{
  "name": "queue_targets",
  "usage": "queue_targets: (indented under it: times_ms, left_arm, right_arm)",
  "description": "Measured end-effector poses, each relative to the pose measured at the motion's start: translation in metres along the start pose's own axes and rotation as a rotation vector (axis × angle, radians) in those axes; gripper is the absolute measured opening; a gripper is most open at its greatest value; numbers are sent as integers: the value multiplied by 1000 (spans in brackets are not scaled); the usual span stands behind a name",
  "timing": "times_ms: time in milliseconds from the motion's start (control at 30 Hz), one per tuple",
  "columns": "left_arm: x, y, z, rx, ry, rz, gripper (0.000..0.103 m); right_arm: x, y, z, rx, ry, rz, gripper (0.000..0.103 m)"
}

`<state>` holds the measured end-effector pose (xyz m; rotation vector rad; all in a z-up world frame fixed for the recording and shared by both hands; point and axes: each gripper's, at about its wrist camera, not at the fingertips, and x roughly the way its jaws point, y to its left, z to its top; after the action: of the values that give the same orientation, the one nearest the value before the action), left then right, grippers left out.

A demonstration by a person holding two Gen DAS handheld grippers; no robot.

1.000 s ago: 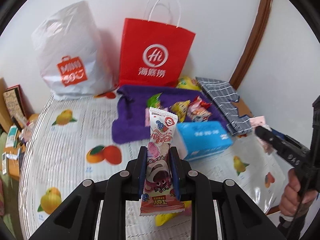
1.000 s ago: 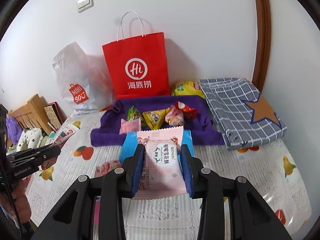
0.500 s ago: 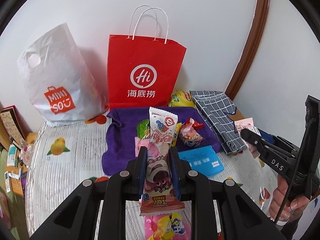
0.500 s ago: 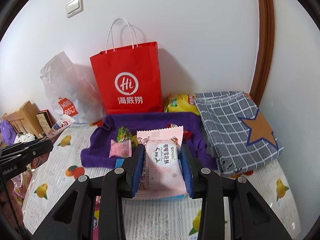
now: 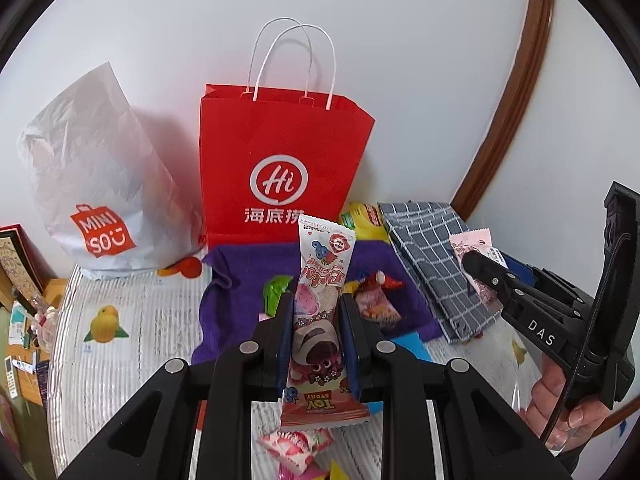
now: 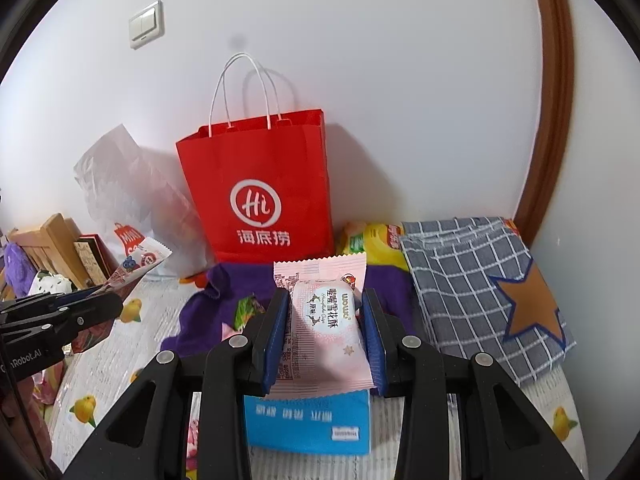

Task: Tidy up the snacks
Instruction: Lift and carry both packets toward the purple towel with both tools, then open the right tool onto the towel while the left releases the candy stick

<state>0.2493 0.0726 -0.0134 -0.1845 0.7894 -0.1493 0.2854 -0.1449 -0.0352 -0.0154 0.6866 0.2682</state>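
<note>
The left gripper (image 5: 316,344) is closed on a long Toy Story snack packet (image 5: 320,312), its fingers (image 5: 285,340) pinching the packet's sides near the middle. The packet's long axis runs forward along the fingers, with its far crimped end pointing up toward the red paper bag (image 5: 280,168) and its near end, printed "Toy Story" upside down, hanging toward the camera. The right gripper (image 6: 326,340) is closed on a pale pink pastry packet (image 6: 324,320), gripped across its width; its long axis also lies along the fingers (image 6: 276,340), its serrated far edge toward the red paper bag (image 6: 260,196). Both packets are held off the counter (image 5: 120,336), over the purple towel (image 5: 236,276) where several small wrapped snacks (image 5: 374,300) lie. A blue box (image 6: 308,420) sits just under the right gripper. In the left view the right gripper (image 5: 476,264) reaches in level from the right, and the person's right hand (image 5: 560,412) wraps its handle. A white Miniso bag (image 5: 100,184) stands left of the red bag, and a grey checked cloth (image 6: 480,280) lies to the right.
</note>
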Motion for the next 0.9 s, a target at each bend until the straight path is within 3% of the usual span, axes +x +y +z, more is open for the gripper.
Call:
queue_targets:
  times_ms: [533, 733, 900]
  left_arm:
    - [54, 30, 43, -66, 27, -38, 21]
    - [93, 59, 37, -97, 90, 30, 21]
    - [112, 77, 33, -140, 131, 19, 21]
  right_arm:
    - [58, 1, 39, 20, -4, 46, 36]
    - [106, -12, 33, 13, 72, 22, 36]
    - [134, -23, 23, 4, 144, 23, 36]
